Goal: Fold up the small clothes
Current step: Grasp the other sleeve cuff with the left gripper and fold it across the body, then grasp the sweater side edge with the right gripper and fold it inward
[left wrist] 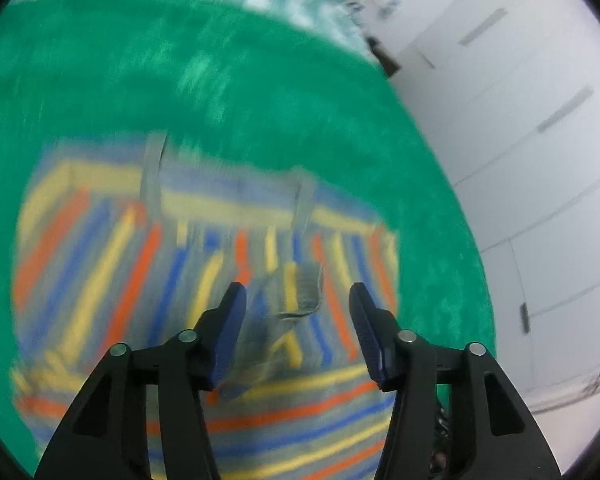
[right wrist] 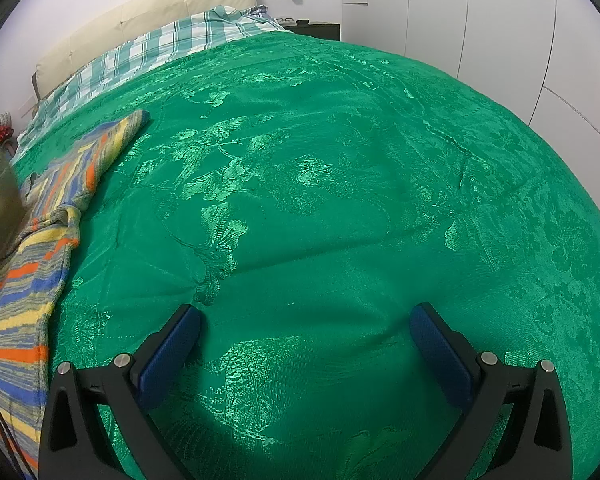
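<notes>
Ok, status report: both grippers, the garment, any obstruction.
Left gripper open over the striped garment, gripping nothing. Right gripper open, empty, above bare green bedspread. Nothing in the way.

Each claw, left claw [left wrist: 296,296] and right claw [right wrist: 305,320], has black angular plastic arms, round silver pivot screws [left wrist: 187,335], and ribbed dark-blue pads [right wrist: 440,354] lining the finger insides.
</notes>
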